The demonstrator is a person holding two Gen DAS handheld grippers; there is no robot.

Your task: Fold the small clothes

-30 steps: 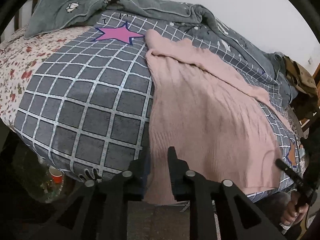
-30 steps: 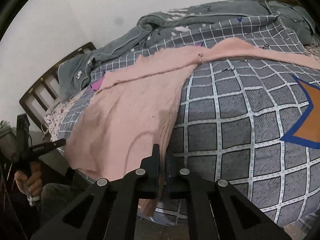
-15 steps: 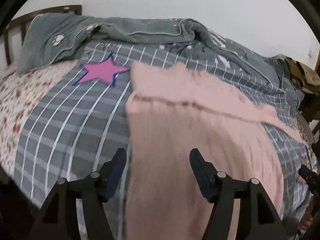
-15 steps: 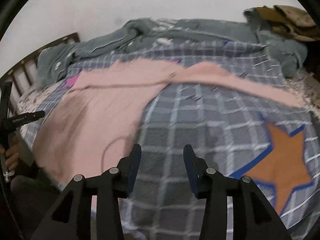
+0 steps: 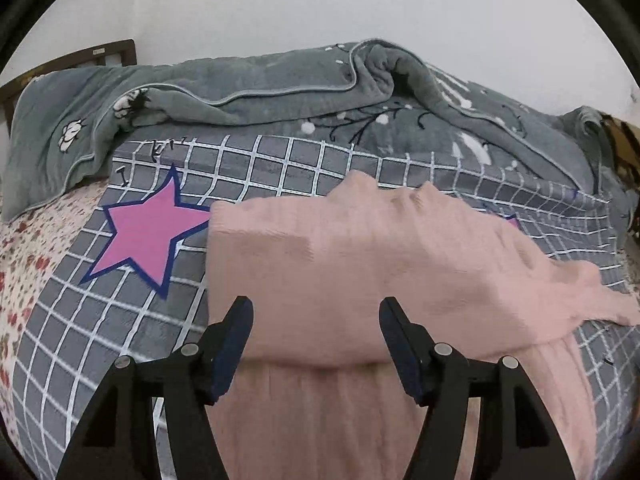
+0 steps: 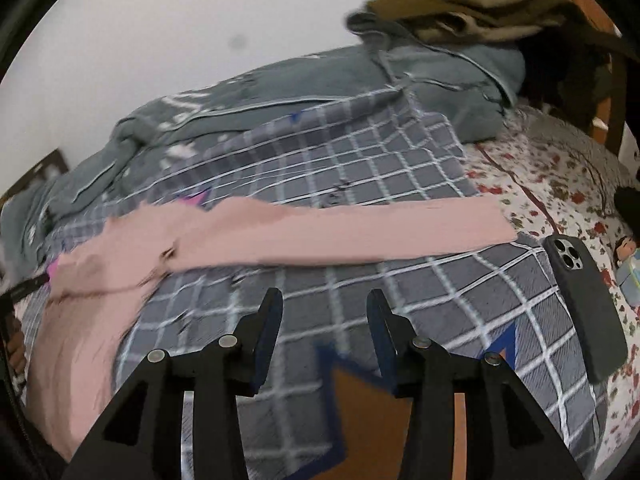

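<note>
A pink knit sweater (image 5: pixel 360 280) lies on the grey checked bedspread (image 5: pixel 120 340). In the left wrist view one sleeve lies folded across its body. My left gripper (image 5: pixel 316 320) is open and empty, just above that folded part. In the right wrist view the sweater's body (image 6: pixel 104 280) is at the left and its other sleeve (image 6: pixel 360 232) stretches out flat to the right. My right gripper (image 6: pixel 324 312) is open and empty, above the bedspread in front of that sleeve.
A crumpled grey blanket (image 5: pixel 280 88) lies along the wall side of the bed. A dark phone (image 6: pixel 584 304) and a small doll (image 6: pixel 628 264) lie on the floral sheet (image 6: pixel 540 168) at the right. Brown clothes (image 6: pixel 472 4) are piled on a chair.
Both grippers let go of the sweater's hem, opened and moved forward over the bed. The left now hovers over the folded sleeve; the right swung toward the stretched sleeve.
</note>
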